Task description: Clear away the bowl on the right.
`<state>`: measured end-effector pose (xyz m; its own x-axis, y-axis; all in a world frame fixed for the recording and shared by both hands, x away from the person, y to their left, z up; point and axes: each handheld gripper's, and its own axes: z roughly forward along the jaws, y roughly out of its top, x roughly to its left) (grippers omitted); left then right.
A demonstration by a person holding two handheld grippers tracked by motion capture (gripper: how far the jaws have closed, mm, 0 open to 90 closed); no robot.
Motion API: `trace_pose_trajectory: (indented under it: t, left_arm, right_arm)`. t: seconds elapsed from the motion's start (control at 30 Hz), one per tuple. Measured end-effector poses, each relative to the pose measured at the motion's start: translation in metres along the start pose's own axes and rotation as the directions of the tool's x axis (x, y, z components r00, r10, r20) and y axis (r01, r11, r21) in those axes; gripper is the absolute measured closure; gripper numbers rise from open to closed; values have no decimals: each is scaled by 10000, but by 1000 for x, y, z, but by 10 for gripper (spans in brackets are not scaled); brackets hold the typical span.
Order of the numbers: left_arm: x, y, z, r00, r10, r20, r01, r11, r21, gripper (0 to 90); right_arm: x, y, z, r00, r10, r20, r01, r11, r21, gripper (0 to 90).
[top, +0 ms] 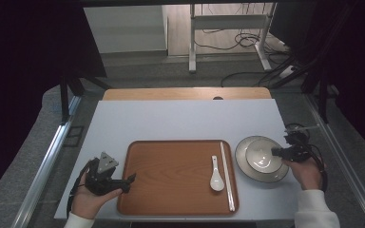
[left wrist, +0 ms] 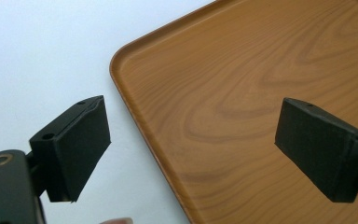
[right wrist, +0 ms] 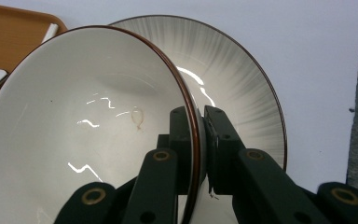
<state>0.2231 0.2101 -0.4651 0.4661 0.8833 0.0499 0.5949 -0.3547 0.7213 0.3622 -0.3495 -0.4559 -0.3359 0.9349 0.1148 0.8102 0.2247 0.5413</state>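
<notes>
A white bowl with a brown rim sits on a grey-streaked plate right of the wooden tray. My right gripper is shut on the bowl's right rim; in the right gripper view the rim of the bowl is pinched between the two jaws of that gripper, with the plate behind it. A white spoon and a pair of chopsticks lie on the tray's right side. My left gripper stands open at the tray's left edge, with the tray between the jaws of the left gripper.
The tray and plate rest on a white table top with a wooden strip along its far edge. Metal rails run along both sides of the table. A desk frame and loose cables lie on the floor beyond.
</notes>
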Motion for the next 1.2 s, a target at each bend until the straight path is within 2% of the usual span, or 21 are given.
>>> trace_pose_trajectory:
  t: [0.27, 0.63, 0.83, 1.2]
  left_arm:
    - [0, 0, 0, 10000, -1, 3, 1, 10000, -2, 97]
    - [1, 0, -1, 10000, -45, -26, 45, 10000, -47, 96]
    - [0, 0, 0, 10000, -30, -25, 30, 10000, -10, 96]
    - [1, 0, -1, 10000, -92, -39, 92, 9999, -65, 96]
  right_arm:
    - [5, 3, -10, 9996, -151, -228, 143, 9994, -324, 827]
    - [24, 10, -23, 9954, -509, -809, 446, 9960, -776, 826]
    - [39, 16, -29, 9883, -900, -1228, 775, 9917, -1029, 827]
    - [62, 21, -33, 9780, -1512, -1437, 1348, 9839, -1178, 826]
